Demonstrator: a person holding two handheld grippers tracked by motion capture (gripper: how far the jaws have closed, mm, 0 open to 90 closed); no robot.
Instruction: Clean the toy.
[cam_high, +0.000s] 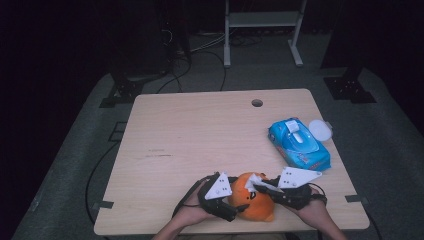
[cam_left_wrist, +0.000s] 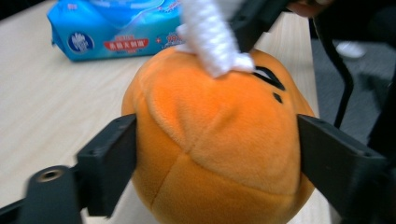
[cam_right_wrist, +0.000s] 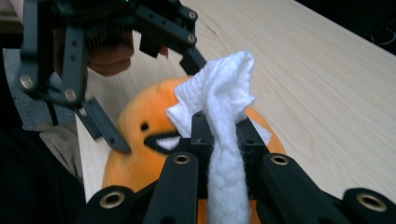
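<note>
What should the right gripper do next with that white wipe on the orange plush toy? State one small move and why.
Probably drag the white wipe a short stroke across the top of the orange plush toy. The right gripper is shut on the wipe, whose end already rests on the toy, and the left gripper has a jaw on each side of the toy, seemingly steadying it.
</note>
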